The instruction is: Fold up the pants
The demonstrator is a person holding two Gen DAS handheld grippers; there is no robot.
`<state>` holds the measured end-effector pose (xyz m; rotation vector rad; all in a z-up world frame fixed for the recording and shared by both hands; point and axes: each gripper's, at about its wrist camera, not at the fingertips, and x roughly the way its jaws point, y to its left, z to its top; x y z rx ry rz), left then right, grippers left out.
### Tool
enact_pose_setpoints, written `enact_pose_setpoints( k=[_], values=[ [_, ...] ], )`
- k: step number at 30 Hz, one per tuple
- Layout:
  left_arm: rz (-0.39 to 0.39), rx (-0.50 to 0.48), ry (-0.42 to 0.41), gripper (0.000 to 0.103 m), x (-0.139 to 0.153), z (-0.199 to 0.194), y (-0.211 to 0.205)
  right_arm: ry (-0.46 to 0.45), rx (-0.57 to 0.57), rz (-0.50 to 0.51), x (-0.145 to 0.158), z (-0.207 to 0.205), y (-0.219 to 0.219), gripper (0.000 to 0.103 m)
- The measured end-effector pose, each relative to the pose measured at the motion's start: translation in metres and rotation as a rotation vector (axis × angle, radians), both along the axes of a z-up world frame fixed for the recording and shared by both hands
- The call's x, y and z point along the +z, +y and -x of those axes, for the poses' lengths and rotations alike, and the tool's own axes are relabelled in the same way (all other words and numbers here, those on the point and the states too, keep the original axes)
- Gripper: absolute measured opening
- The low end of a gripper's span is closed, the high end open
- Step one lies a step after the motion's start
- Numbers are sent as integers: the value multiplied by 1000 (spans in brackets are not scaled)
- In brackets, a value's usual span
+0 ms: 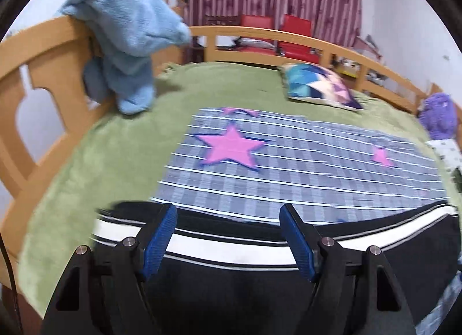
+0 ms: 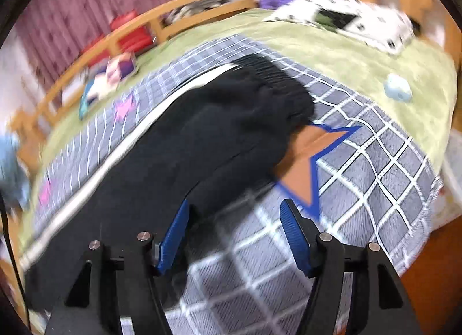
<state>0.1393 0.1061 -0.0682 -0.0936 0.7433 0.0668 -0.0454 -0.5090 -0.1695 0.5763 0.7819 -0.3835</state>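
Note:
Black pants (image 1: 231,286) with a white side stripe (image 1: 225,251) lie flat on a grey checked blanket (image 1: 288,167) with pink stars. In the right wrist view the pants (image 2: 179,144) stretch from lower left to the gathered waistband (image 2: 277,80) at upper centre. My left gripper (image 1: 228,213) is open, just above the striped edge of the pants. My right gripper (image 2: 234,207) is open, hovering over the pants' lower edge and the blanket (image 2: 361,161), holding nothing.
The green bedspread (image 1: 115,150) is ringed by a wooden rail (image 1: 43,46) with a blue towel (image 1: 127,34) draped on it. A patterned pillow (image 1: 317,86) and purple plush (image 1: 439,115) sit at the far side. A spotted white item (image 2: 346,17) and small blue toy (image 2: 397,90) lie near the waistband end.

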Motion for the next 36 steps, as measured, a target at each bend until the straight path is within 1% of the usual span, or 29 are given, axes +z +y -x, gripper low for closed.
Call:
enact_pose_setpoints(
  k=[2, 3, 7, 9, 10, 12, 13, 14, 15, 16, 17, 18, 19, 20, 21, 22, 23, 24, 25, 26, 27, 29, 30, 31, 33, 36],
  values=[
    [33, -28, 12, 72, -3, 1, -26, -43, -46, -75, -9, -5, -24, 64],
    [44, -42, 15, 72, -3, 3, -36, -67, -73, -135, -18, -10, -41, 64],
    [71, -109, 20, 72, -6, 12, -80, -119, -104, -296, -50, -35, -77, 64],
    [68, -137, 32, 72, -7, 16, -97, -150, -92, -328, -62, -52, -87, 64],
    [61, -152, 39, 72, -8, 19, -106, -158, -88, -329, -64, -59, -89, 65],
    [49, -170, 55, 72, -10, 24, -121, -170, -76, -338, -67, -77, -94, 65],
    [55, -178, 66, 72, -10, 26, -127, -165, -74, -357, -69, -87, -97, 65],
    [69, -188, 79, 72, -10, 28, -131, -162, -78, -375, -69, -95, -99, 61],
    [83, -199, 90, 72, -9, 30, -136, -151, -83, -388, -69, -103, -103, 42],
    [97, -211, 97, 72, -7, 33, -141, -133, -69, -379, -64, -113, -104, 23],
    [96, -214, 93, 72, -5, 35, -144, -128, -37, -357, -55, -120, -105, 21],
    [85, -213, 79, 72, -3, 39, -148, -131, 26, -296, -32, -131, -103, 17],
    [71, -210, 69, 72, -1, 42, -149, -154, 57, -239, -9, -133, -99, 17],
    [59, -206, 64, 72, 1, 45, -151, -200, 85, -197, 17, -133, -100, 17],
    [48, -205, 64, 72, 3, 48, -152, -267, 99, -178, 44, -129, -103, 17],
    [37, -206, 68, 72, 5, 53, -152, -333, 85, -158, 66, -120, -110, 17],
    [33, -205, 69, 72, 6, 56, -151, -380, 58, -115, 79, -110, -117, 17],
    [29, -204, 67, 72, 7, 60, -148, -397, 25, -63, 85, -103, -124, 20],
    [25, -206, 67, 72, 7, 64, -146, -368, -6, -43, 79, -99, -135, 36],
    [19, -209, 72, 72, 7, 67, -143, -310, -14, -58, 66, -99, -144, 44],
    [6, -206, 80, 72, 5, 72, -139, -202, -10, -102, 40, -103, -154, 47],
    [-7, -196, 93, 72, 1, 75, -132, -75, -24, -154, 2, -102, -162, 46],
    [-11, -189, 102, 72, -1, 78, -127, -26, -39, -160, -16, -97, -161, 43],
    [-16, -177, 111, 72, -4, 82, -119, 9, -55, -132, -27, -89, -156, 42],
    [-13, -155, 112, 72, -7, 90, -104, 27, -49, -63, -32, -72, -144, 43],
    [20, -121, 130, 72, -17, 106, -76, 35, -24, -31, -24, -54, -125, 43]
  ],
)
